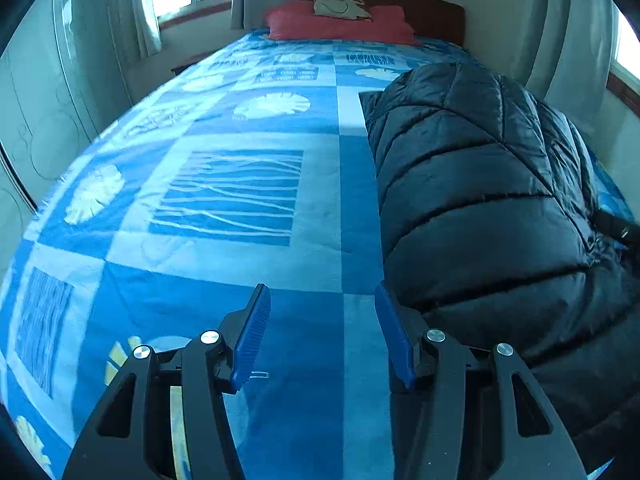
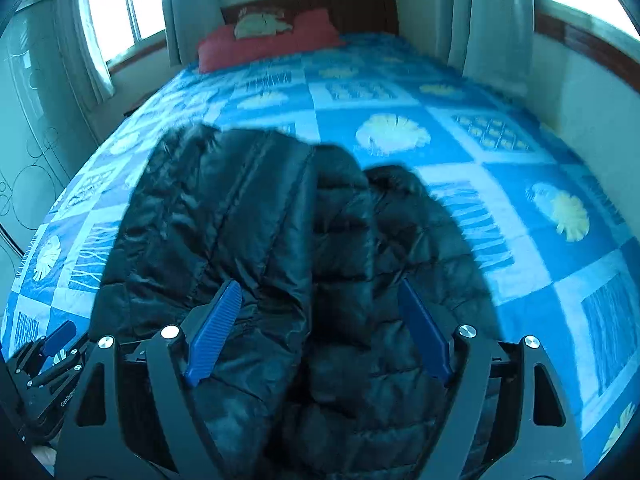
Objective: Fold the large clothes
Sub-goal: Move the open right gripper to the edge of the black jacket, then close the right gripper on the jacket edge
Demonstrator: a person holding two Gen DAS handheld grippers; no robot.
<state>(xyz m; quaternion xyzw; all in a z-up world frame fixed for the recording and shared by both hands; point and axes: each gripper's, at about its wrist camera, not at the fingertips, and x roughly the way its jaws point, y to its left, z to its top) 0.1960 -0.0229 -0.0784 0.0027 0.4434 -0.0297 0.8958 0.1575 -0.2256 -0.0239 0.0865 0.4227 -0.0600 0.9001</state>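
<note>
One black jacket (image 2: 280, 240); two pillows (image 1: 340, 26)

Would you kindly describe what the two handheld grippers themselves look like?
Both the left gripper and right gripper have black angular linkage frames with round silver pivot bolts. Their fingers carry blue ribbed pads. Small pale lettering marks the right one's frame; no cables or sleeves show.

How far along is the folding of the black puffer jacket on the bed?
Partly done: the jacket lies on the blue bedspread gathered into a long, narrow bundle, its sides apparently folded in. In hand: nothing. The left gripper is open over bare bedspread beside the jacket, and the right gripper is open above it, pads not pressing. Left: probably folding the bundle across its length and tidying it.
</note>
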